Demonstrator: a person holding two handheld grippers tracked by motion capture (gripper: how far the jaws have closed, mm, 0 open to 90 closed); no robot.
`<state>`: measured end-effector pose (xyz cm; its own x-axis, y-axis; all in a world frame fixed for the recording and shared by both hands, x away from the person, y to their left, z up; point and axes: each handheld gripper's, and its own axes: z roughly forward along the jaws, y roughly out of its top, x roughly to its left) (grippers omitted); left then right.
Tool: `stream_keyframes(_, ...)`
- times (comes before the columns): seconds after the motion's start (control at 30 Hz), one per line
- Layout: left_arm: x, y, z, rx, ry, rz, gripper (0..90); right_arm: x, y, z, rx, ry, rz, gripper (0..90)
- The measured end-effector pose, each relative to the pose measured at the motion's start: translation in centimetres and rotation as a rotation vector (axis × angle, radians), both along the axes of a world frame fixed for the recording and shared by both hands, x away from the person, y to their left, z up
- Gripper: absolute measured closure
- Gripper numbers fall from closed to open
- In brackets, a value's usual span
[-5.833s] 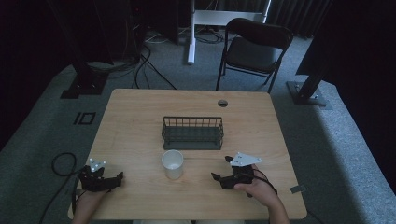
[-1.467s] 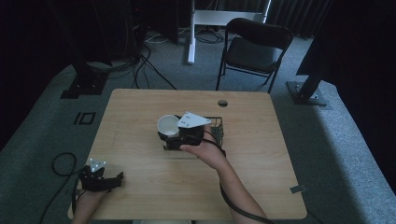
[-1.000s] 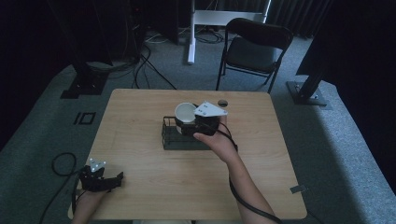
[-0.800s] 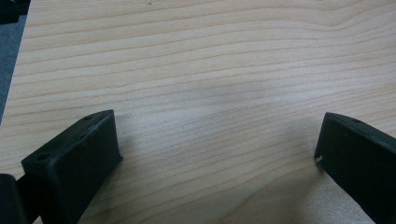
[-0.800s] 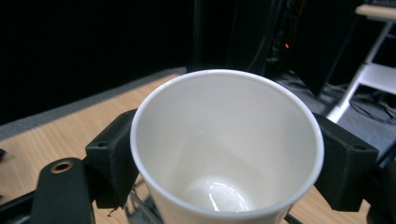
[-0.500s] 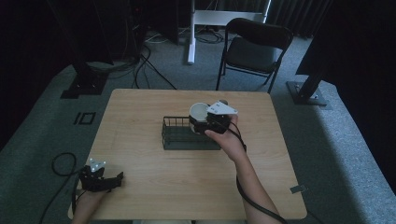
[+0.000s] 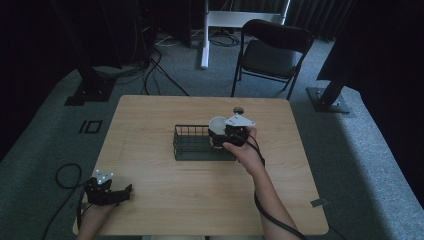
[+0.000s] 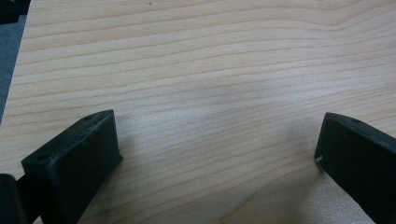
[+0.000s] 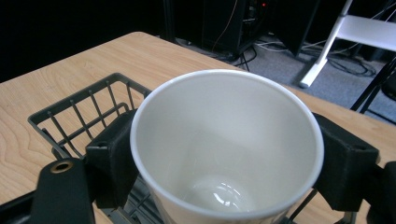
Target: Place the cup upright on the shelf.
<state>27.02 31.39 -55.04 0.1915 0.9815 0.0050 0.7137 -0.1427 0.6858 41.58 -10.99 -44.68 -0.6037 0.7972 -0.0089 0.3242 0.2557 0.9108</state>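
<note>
My right gripper (image 7: 221, 136) is shut on a white paper cup (image 7: 217, 124) and holds it over the right end of the dark wire basket (image 7: 192, 148) in the middle of the table. In the right gripper view the empty cup (image 9: 227, 140) sits upright between the two black jaws, with the basket's wire wall (image 9: 77, 116) below and to the left. My left gripper (image 7: 116, 193) rests near the table's front left corner. The left gripper view has its jaws wide apart over bare wood, so that gripper (image 8: 217, 149) is open and empty.
The wooden table (image 7: 150, 115) has a small round hole (image 7: 238, 110) near its far edge. A folding chair (image 7: 270, 52) stands beyond the table, with stand bases (image 7: 90, 90) and cables on the grey floor around it.
My right gripper took the cup from the table's front and has carried it up and rightward along the basket to its right end. The left gripper has stayed put.
</note>
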Motion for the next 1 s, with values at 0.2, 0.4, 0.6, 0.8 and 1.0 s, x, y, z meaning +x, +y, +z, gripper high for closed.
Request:
stream_keyframes(0.2, 0.0, 0.0, 0.0, 0.000, 0.000, 0.000, 0.1, 0.5, -0.4, -0.3, 0.000, 0.001, -0.016, 19.9)
stream_keyframes(0.4, 0.0, 0.0, 0.0, 0.000, 0.000, 0.000, 0.1, 0.7, -0.6, -0.8, -0.001, 0.013, -0.022, 19.9)
stream_keyframes(0.6, 0.0, 0.0, 0.0, 0.000, 0.000, 0.000, 0.1, 0.8, -0.7, -1.5, 0.007, 0.013, -0.029, 19.9)
stream_keyframes(0.8, 0.0, 0.0, 0.0, 0.000, 0.000, 0.000, 0.1, 0.7, -0.6, -1.6, 0.003, 0.005, -0.025, 19.8)
stream_keyframes(1.0, 0.0, 0.0, 0.0, 0.000, 0.000, 0.000, 0.1, 0.7, -0.8, -1.4, 0.012, 0.015, -0.018, 15.6)
